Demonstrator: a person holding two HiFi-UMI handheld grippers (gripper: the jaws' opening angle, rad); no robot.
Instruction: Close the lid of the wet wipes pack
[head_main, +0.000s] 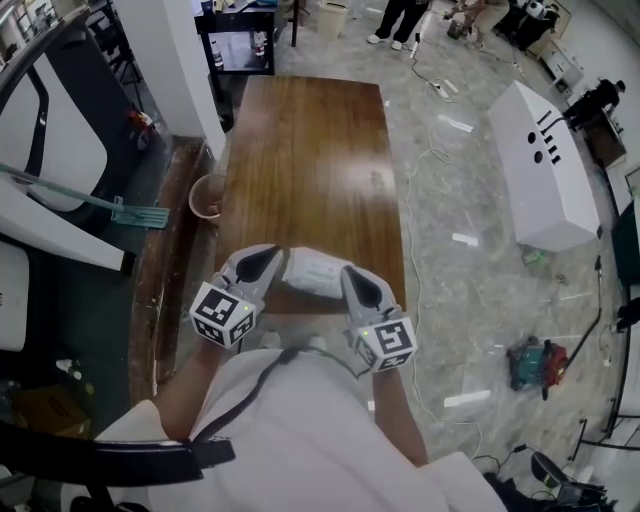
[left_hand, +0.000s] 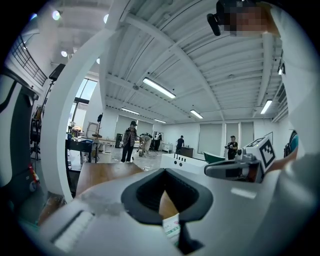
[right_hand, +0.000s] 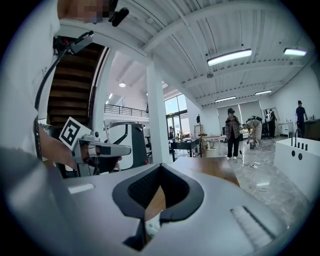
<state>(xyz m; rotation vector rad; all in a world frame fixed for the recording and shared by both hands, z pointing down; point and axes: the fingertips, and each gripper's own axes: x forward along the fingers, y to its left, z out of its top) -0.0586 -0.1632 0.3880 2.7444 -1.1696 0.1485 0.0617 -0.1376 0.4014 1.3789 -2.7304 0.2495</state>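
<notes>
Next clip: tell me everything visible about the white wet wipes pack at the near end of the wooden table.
The white, soft-looking oblong wet wipes pack lies crosswise at the near end of the brown wooden table. The left tool and right tool flank it and overlap its ends; whether they touch it cannot be told. Its wrapper looks like smooth plastic film, and the left gripper view shows a sliver with green print. Whether the lid is open or shut cannot be made out.
</notes>
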